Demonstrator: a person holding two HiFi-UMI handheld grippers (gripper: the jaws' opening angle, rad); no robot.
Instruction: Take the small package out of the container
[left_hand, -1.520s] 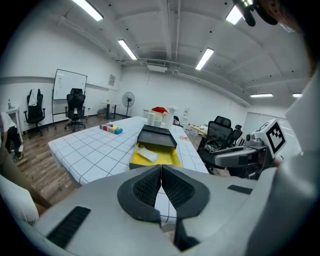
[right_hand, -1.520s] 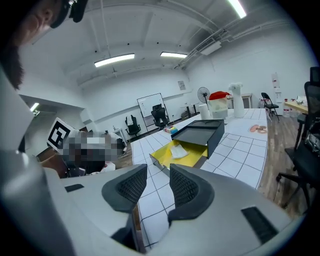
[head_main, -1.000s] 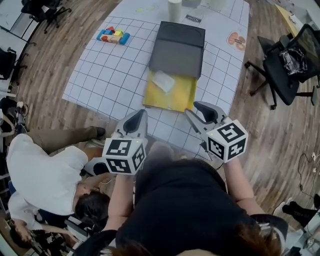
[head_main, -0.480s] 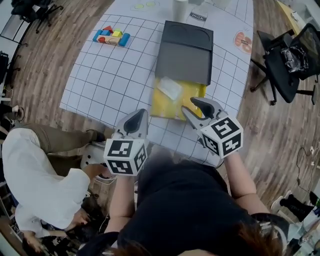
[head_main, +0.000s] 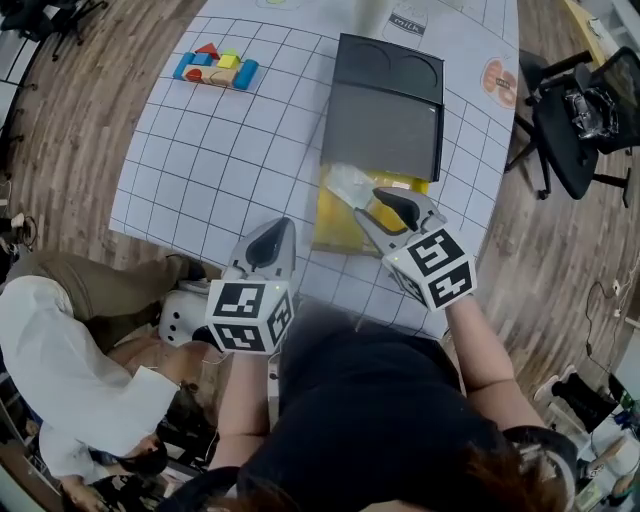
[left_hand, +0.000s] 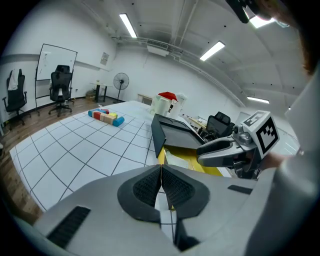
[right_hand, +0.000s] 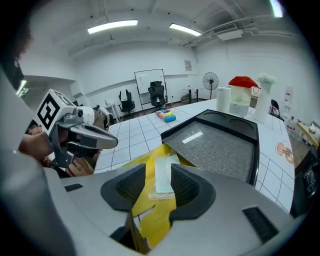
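1. At the far left of the white gridded surface (head_main: 200, 150) we find a row of coloured toy blocks (head_main: 213, 68): red, blue, yellow and green, in wedge, cube and cylinder shapes.

2. The left gripper (left_hand: 161, 175) sits at the near edge. Its ribbed black pads are clenched together with nothing between them. Its marker cube (head_main: 245, 312) carries black-and-white square patterns.

3. A glossy, creased yellow bag (head_main: 340, 225) lies right of centre, with its far end running under the black container (head_main: 385, 110).

4. The small package (head_main: 350, 183) is a flat, pale, translucent rectangle. It lies on top of the yellow bag, just near of the container's near edge and outside the container.

5. The container is a rectangular black box. It has a grey textured top panel and two round recesses at its far end. A white strip (right_hand: 192, 137) lies on the panel; we cannot read any print on it.

6. The right gripper (right_hand: 158, 186) hovers over the yellow bag with its jaws opening. The package shows through the gap between the pads, and neither pad presses on it.

7. At the far edge a card (head_main: 408, 22) reads "milk". To its right is a round sticker (head_main: 500, 80) whose print is too small to read.

8. A black office chair (head_main: 585, 110) stands on the wooden floor at the far right.
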